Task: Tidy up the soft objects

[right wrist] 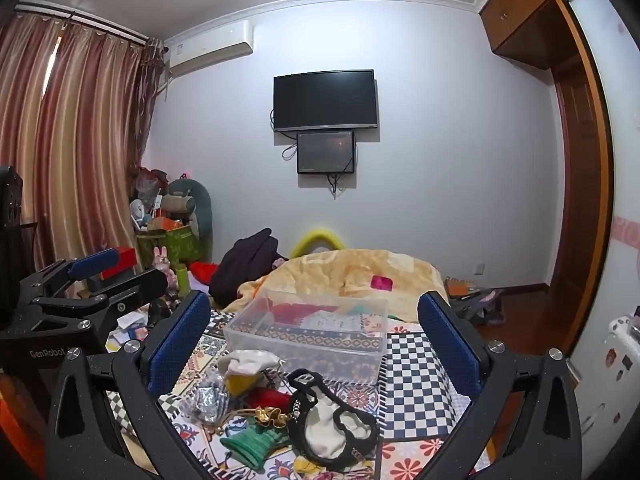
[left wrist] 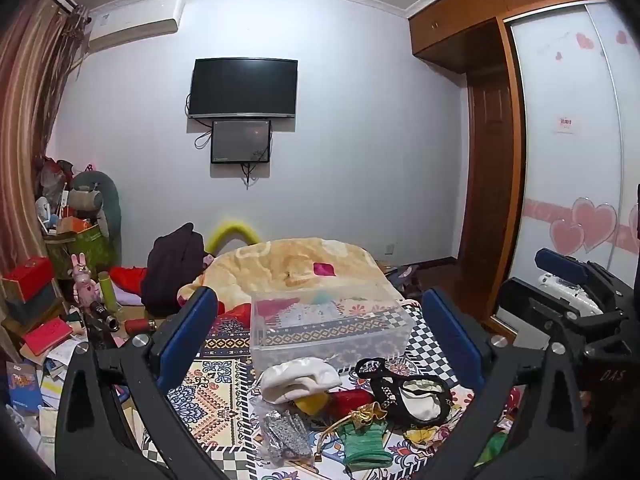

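Both wide open, empty: left gripper (left wrist: 320, 332), right gripper (right wrist: 314, 332); hovering lower centre over soft pile, clear plastic bin (right wrist: 306, 334) behind, likely destination.

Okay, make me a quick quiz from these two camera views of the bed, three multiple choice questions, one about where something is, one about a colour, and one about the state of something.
1. Where does the clear plastic box sit compared with the pile of small soft things?
A. Behind the pile, farther from the cameras
B. On the floor by the curtain
C. On top of the wardrobe

2. What colour is the drawstring pouch with the gold trim?
A. Blue
B. Green
C. Purple

3. What state is the left gripper in?
A. Shut on the white hat
B. Shut on the pouch
C. Open, holding nothing

Answers:
1. A, the box rests on the patterned bedspread beyond the white hat and the other items.
2. B, its gathered fabric is green under a gold frill.
3. C, its blue pads stand wide apart with nothing between them; the right gripper looks the same.
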`<action>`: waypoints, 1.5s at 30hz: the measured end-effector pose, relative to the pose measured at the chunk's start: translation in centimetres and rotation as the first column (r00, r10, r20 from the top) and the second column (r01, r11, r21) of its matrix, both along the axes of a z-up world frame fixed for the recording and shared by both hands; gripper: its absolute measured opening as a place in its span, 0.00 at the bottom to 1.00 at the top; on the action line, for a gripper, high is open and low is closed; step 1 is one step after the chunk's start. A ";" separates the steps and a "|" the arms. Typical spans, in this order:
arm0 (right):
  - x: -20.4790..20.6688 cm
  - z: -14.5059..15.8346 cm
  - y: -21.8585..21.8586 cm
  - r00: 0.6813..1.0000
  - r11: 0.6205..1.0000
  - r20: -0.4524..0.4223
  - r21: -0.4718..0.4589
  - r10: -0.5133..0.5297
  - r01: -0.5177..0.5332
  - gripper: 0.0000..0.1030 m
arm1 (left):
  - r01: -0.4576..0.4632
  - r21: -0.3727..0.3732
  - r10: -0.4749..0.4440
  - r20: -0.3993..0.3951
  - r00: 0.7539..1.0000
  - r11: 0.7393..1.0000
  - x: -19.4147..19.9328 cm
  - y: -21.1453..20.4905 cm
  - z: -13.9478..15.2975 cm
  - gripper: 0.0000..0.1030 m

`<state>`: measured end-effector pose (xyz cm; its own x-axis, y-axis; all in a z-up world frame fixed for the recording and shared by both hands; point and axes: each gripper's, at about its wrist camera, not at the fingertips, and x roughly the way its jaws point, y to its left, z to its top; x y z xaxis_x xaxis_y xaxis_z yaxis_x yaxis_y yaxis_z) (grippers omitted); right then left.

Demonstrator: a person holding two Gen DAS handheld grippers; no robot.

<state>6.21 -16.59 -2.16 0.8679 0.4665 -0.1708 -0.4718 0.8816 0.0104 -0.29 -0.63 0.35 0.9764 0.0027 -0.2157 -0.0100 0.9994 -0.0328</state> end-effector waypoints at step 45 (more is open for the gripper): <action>-0.3 0.6 -0.2 1.000 1.000 0.006 0.010 -0.005 0.004 1.00 | 0.025 0.009 -0.025 0.008 1.000 1.000 -0.6 -0.4 0.1 1.00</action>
